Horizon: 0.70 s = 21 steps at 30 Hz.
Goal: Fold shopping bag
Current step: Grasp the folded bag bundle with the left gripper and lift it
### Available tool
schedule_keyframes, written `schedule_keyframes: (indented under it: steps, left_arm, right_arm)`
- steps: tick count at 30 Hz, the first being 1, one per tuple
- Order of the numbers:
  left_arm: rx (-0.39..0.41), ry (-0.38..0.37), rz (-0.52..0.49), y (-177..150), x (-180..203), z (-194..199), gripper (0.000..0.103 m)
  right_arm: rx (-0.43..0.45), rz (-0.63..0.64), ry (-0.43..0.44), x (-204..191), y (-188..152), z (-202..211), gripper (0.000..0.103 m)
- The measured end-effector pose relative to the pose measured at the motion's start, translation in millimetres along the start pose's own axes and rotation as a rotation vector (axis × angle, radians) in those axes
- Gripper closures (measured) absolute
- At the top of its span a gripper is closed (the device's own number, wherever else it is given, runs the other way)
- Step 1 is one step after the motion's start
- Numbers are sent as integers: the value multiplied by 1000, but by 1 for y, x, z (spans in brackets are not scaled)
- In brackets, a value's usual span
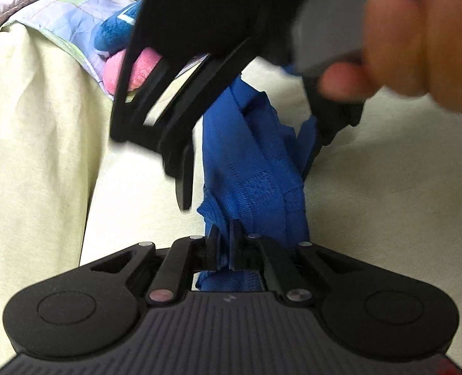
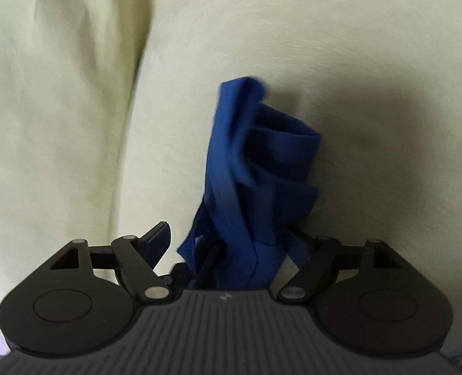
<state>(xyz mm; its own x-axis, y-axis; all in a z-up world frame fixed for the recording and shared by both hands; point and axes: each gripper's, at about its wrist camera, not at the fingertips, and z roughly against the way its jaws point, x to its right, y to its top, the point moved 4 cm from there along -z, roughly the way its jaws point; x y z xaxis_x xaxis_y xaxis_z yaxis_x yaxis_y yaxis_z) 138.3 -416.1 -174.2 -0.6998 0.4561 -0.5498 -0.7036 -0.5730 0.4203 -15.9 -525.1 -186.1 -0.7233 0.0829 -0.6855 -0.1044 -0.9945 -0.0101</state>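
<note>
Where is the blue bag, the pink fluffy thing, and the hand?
blue shopping bag (image 1: 256,168): left wrist view, on its bunched middle.
pink plush toy (image 1: 140,70): left wrist view, on its fuzzy side.
hand (image 1: 418,43): left wrist view, on the fingers.

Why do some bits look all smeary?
Left wrist view: the hand near the lens is blurred, while the blue bag is fairly sharp. Right wrist view: the bag's top edge is smeared, with a soft shadow on the sheet beside it.
</note>
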Motion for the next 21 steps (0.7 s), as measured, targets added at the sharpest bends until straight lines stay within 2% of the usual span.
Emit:
schedule_keyframes:
  steps: [3, 6, 8, 10, 11, 12, 13, 16, 21]
  left_arm:
    - [12, -15, 37, -4, -7, 1, 103]
    - [33, -25, 65, -10, -13, 2, 103]
    - [49, -32, 67, -14, -17, 4, 103]
    - [64, -64, 103, -17, -25, 8, 103]
    - [68, -82, 124, -18, -30, 10, 103]
    - [70, -99, 146, -20, -35, 12, 99]
    - [71, -116, 170, -22, -40, 16, 91]
    - [64, -159, 246, -32, -58, 28, 84]
    - [62, -187, 399, -48, -92, 42, 85]
  right_arm:
    - [10, 51, -165, -24, -3, -11, 28]
    - [25, 69, -242, -31, -3, -16, 39]
    - [15, 96, -236, -33, -2, -16, 42]
    - [11, 108, -213, -29, 0, -14, 53]
    - [9, 124, -196, -27, 2, -13, 55]
    - [10, 143, -180, -24, 4, -10, 57]
    - [14, 161, -163, -22, 3, -8, 59]
    - [31, 202, -128, -20, -2, -5, 61]
    - [62, 298, -68, -13, -3, -7, 62]
